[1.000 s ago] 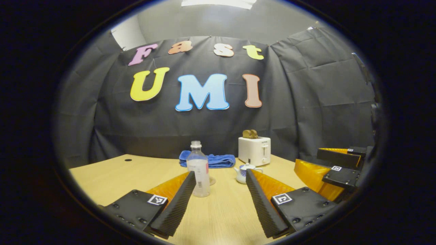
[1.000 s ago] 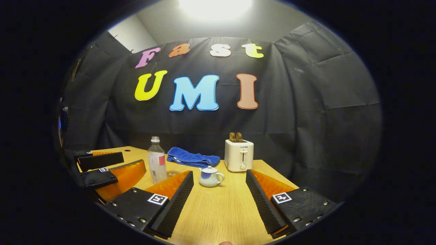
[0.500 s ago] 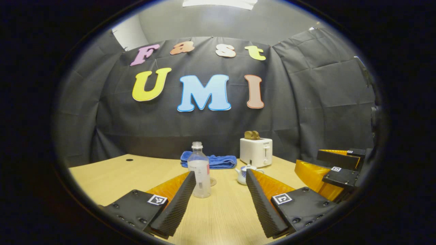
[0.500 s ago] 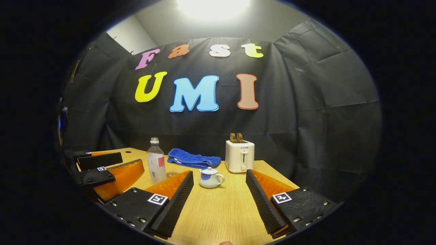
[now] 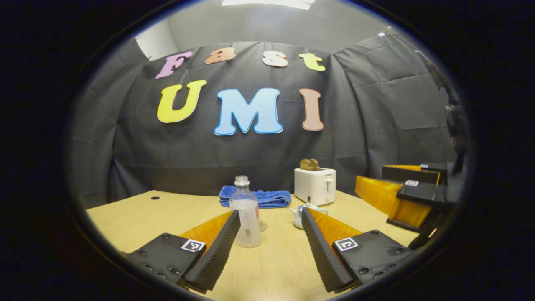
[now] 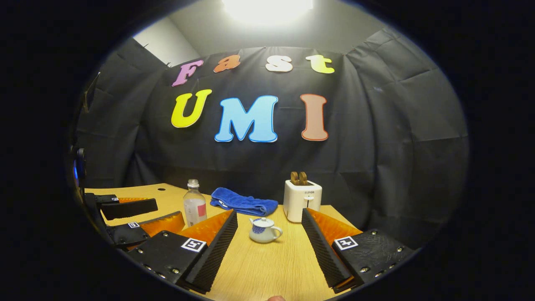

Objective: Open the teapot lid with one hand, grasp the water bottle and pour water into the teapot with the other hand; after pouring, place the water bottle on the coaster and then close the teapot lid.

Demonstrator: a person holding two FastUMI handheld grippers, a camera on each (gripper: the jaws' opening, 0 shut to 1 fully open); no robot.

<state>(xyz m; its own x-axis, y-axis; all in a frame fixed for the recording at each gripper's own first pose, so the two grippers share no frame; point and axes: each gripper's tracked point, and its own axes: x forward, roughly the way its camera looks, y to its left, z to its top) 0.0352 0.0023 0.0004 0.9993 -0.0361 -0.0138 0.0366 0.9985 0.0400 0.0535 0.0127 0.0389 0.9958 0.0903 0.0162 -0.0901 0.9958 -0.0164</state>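
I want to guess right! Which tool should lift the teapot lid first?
Probably the right tool: the teapot, lid on, sits straight ahead between its open fingers. The left tool lines up with the water bottle instead.

Right hand-held gripper (image 6: pixel 269 246) gapes wide above the pale wooden bench (image 6: pixel 271 271); small white-and-blue ceramic teapot (image 6: pixel 264 230), lid on, stands between its fingers, untouched, farther off

Left gripper view: low over the wooden table (image 5: pixel 138 213), facing the rear cloth wall, water bottle (image 5: pixel 247 217) straight ahead and near. Right gripper view: same low height, same heading, teapot (image 6: pixel 264 229) ahead and near. Both views share bottle, teapot, blue towel (image 5: pixel 267 197), toaster (image 6: pixel 301 199); each catches the other gripper at its edge.
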